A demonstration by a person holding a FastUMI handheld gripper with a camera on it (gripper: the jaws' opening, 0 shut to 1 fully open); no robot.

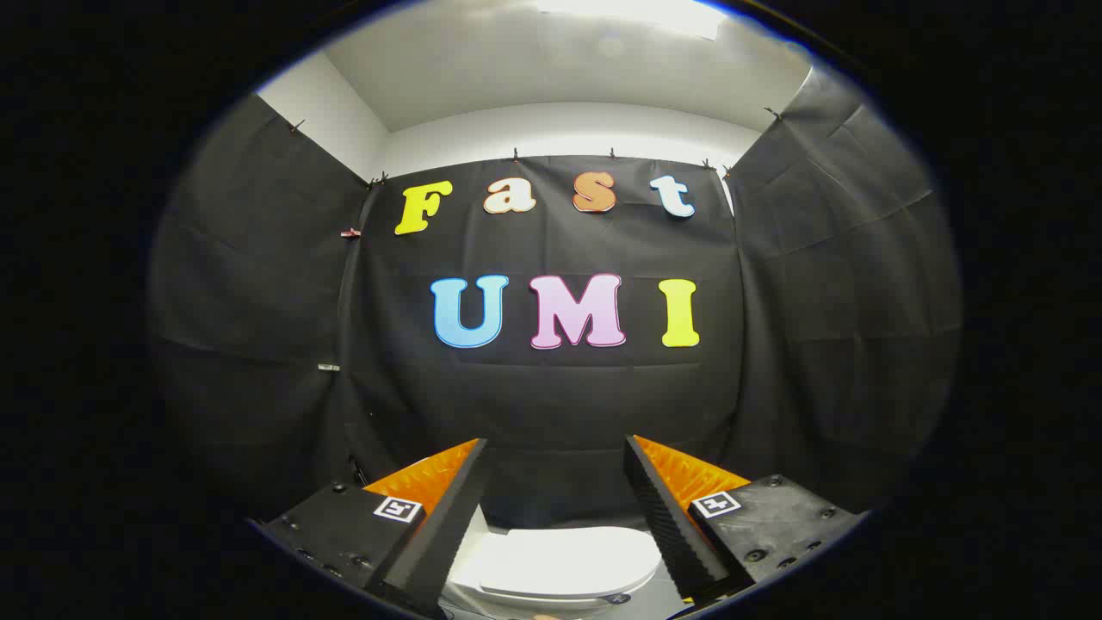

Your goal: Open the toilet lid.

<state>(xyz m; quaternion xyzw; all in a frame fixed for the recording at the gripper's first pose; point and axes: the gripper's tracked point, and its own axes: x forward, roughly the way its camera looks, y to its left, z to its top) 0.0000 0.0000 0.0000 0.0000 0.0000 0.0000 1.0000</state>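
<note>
Gripper view: the gripper (555, 448) points toward the booth's black cloth wall (560, 396), its jaws spread wide with nothing between them. One finger (448, 517) sits at seven o'clock, the other at five o'clock. The white toilet (560, 564) lies low at six o'clock, seen in the gap between the fingers, its lid (572, 551) down flat. A white ceiling (551, 77) spans twelve o'clock.

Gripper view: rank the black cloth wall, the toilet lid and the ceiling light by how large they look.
1. Black cloth wall, largest by far.
2. Toilet lid, seen between the open gripper's fingers.
3. Ceiling light, partly cut off, so unsure against the lid.
</note>
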